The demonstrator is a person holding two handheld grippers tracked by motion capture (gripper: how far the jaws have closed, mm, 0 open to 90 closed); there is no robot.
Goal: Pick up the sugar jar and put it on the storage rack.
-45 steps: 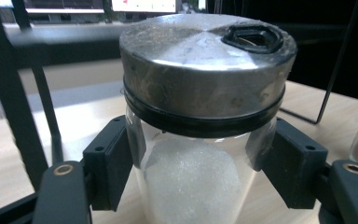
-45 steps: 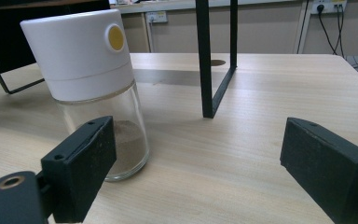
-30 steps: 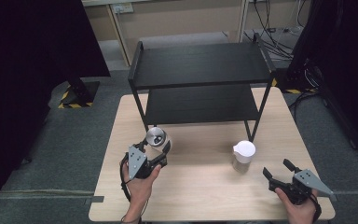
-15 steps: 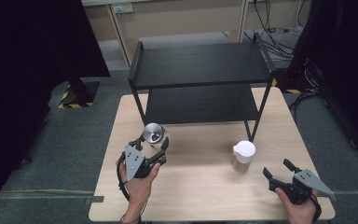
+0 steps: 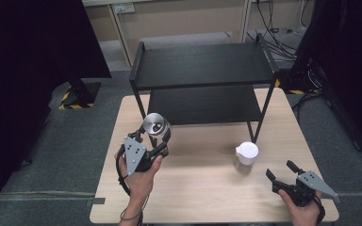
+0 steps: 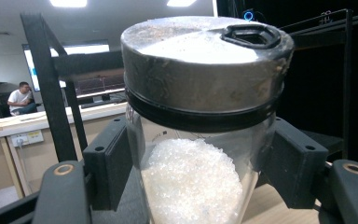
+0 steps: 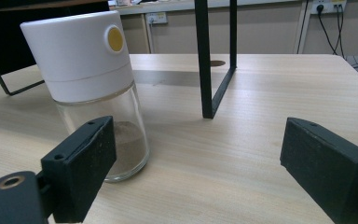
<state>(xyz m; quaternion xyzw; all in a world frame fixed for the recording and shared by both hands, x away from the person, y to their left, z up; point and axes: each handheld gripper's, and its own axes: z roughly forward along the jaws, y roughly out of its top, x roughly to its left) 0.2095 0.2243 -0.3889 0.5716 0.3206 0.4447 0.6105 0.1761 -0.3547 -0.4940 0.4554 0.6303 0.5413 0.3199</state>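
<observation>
My left gripper (image 5: pixel 159 140) is shut on a glass jar (image 5: pixel 156 125) with a silver metal lid, lifted clear of the wooden table (image 5: pixel 202 197). In the left gripper view the jar (image 6: pixel 200 135) holds white crystals, and both pads (image 6: pixel 108 163) press on its glass sides. A second glass jar (image 5: pixel 246 157) with a white cap stands on the table at the right. My right gripper (image 5: pixel 281 172) rests low near the table's front right corner, open. In the right gripper view the white-capped jar (image 7: pixel 93 84), with brown powder at its bottom, stands ahead of the left jaw, untouched.
A black two-level metal shelf (image 5: pixel 202 80) stands across the back half of the table; its front right leg (image 7: pixel 205 60) comes down just beyond the white-capped jar. Grey carpet surrounds the table.
My left gripper has risen with the silver-lidded jar, lifting it off the table and a little toward the shelf. The right gripper and the white-capped jar have stayed put.
</observation>
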